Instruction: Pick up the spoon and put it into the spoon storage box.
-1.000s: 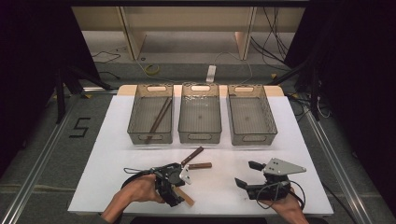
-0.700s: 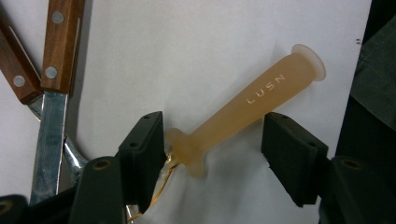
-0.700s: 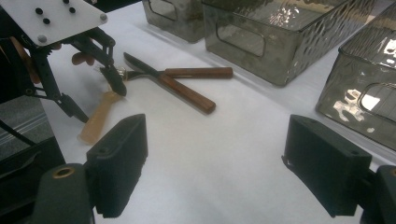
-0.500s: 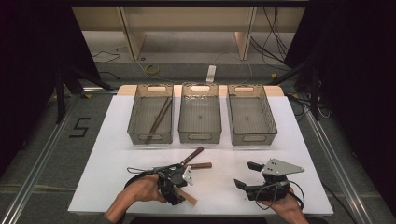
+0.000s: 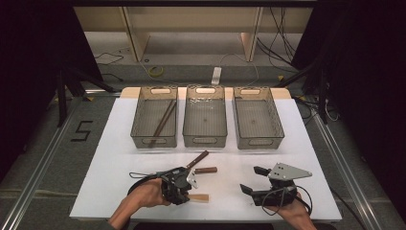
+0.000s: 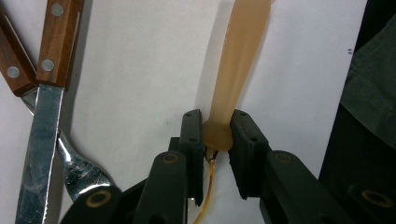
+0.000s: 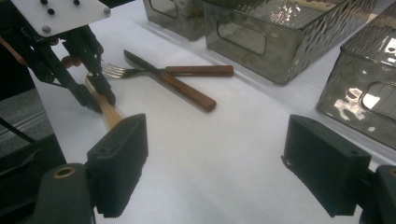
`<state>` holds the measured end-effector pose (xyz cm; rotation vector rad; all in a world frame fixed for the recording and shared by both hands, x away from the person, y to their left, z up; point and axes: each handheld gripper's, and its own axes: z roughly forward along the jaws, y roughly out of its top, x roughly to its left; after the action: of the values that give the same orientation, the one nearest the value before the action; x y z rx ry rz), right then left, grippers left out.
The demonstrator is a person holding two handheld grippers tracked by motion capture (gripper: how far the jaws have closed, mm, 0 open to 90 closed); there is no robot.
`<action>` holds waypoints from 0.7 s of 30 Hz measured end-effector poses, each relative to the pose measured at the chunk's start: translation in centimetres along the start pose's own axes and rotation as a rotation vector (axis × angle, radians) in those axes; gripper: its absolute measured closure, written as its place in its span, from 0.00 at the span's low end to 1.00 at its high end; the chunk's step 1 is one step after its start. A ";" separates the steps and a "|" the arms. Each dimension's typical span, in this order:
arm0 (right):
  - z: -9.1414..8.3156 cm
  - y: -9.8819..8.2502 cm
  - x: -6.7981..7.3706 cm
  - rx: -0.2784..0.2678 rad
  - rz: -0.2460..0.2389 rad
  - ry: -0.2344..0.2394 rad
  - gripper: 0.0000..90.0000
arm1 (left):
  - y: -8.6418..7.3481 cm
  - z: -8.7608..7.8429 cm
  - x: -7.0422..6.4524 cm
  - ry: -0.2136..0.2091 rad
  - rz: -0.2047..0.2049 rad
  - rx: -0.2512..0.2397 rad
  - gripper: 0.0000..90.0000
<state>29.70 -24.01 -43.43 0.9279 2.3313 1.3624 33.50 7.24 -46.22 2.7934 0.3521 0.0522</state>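
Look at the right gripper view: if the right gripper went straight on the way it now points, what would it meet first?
Probably the wooden-handled knife crossed with the fork; bare white table lies before them between the right gripper's open jaws. Depth is uncertain.

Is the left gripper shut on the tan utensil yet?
Yes: the left gripper has just been closing, and its pads press both sides of the tan utensil.
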 end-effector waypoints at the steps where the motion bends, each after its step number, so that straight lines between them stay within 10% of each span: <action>1: 0.0 0.0 0.0 0.000 0.000 0.000 0.25 | 0.0 0.0 0.0 0.000 -0.004 -0.001 0.84; 21: -0.1 0.0 0.0 -0.005 0.002 -0.003 0.25 | -0.9 -3.3 2.5 0.051 -0.297 -0.226 0.84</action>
<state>29.68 -24.05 -43.37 0.9300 2.3247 1.3658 35.48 9.74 -43.39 2.4931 0.7224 0.0877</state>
